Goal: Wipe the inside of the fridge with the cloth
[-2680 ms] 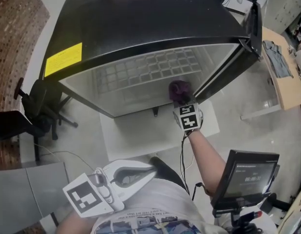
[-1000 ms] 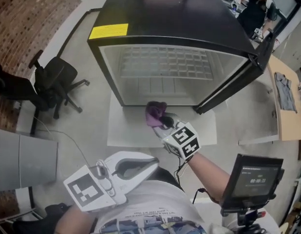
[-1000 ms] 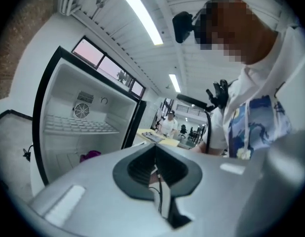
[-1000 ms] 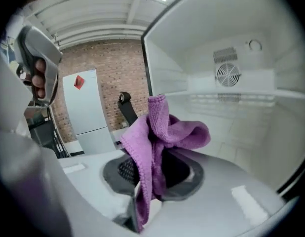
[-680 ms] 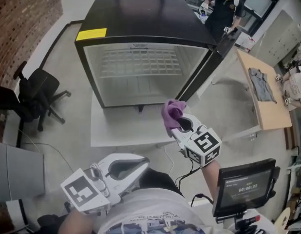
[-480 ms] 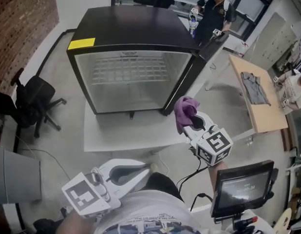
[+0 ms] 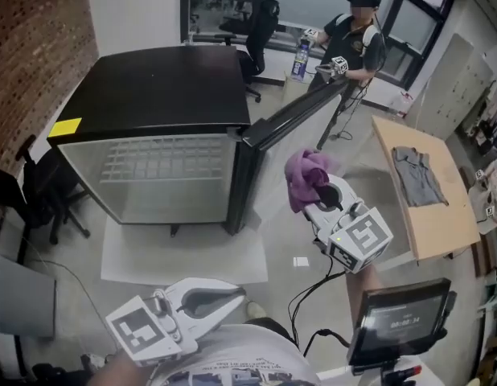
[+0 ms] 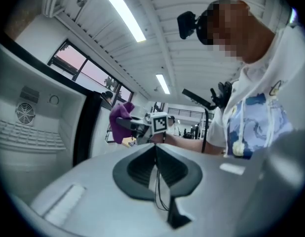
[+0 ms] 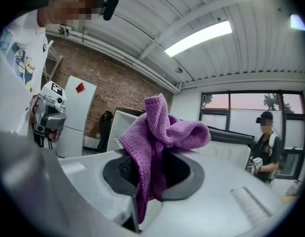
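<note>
Grey floor (image 7: 63,256) bears open black fridge (image 7: 152,87); brick wall (image 7: 31,39) left.

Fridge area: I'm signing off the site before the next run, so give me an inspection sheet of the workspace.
Surface: grey floor, white mat under the fridge.
Job's things: fridge with door open, wire shelf inside; purple cloth outside the fridge.
Clutter: white scrap on the floor; grey garment on the table.
Grippers: right gripper jaws shut on the cloth; left gripper jaws together, empty.
Cables: black cable hangs from the right gripper.
Surroundings: brick wall, chair, person by the windows, screen.
</note>
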`<action>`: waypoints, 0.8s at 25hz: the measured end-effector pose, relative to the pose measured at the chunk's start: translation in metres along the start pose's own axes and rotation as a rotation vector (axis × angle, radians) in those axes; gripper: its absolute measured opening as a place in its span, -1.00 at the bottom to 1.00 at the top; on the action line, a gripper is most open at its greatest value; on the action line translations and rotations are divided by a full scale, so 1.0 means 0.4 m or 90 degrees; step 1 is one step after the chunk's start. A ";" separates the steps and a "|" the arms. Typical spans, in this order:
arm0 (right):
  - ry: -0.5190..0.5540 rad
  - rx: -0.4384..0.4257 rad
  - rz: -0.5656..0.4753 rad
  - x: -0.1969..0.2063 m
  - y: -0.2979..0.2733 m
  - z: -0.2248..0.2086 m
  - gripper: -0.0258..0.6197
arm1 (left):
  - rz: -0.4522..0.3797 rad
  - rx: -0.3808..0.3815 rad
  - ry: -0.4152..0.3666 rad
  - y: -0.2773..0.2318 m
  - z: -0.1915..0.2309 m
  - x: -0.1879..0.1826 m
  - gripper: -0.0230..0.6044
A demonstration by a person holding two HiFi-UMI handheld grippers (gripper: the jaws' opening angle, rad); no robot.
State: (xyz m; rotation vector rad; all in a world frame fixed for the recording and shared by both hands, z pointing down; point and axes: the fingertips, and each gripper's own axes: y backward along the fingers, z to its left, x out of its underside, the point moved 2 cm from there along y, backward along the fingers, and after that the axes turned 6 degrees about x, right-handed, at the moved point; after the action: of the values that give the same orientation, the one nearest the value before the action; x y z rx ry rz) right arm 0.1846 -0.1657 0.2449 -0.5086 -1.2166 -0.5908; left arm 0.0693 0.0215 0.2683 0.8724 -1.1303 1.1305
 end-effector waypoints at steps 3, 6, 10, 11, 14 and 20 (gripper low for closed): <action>0.033 -0.106 -0.048 -0.030 -0.051 0.008 -0.68 | 0.003 -0.011 0.001 -0.109 0.018 -0.013 -0.91; 0.047 -0.190 -0.087 -0.036 -0.092 0.027 -0.68 | 0.005 -0.044 0.004 -0.187 0.037 -0.021 -0.91; 0.053 -0.243 -0.112 -0.013 -0.127 0.011 -0.68 | -0.002 -0.102 0.020 -0.248 0.054 -0.017 -0.91; 0.053 -0.251 -0.115 -0.007 -0.132 0.003 -0.68 | -0.006 -0.116 0.027 -0.257 0.056 -0.017 -0.91; 0.049 -0.267 -0.120 0.014 -0.141 -0.034 -0.68 | -0.008 -0.150 0.042 -0.278 0.062 -0.014 -0.91; 0.055 -0.229 -0.094 0.083 -0.162 -0.184 -0.68 | 0.016 -0.202 0.041 -0.289 0.082 0.032 -0.91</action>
State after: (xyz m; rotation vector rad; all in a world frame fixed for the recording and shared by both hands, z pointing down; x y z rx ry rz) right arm 0.2015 -0.2664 0.2600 -0.6906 -1.0748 -0.9568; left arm 0.1746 -0.0335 0.2902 0.5731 -1.2298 0.9595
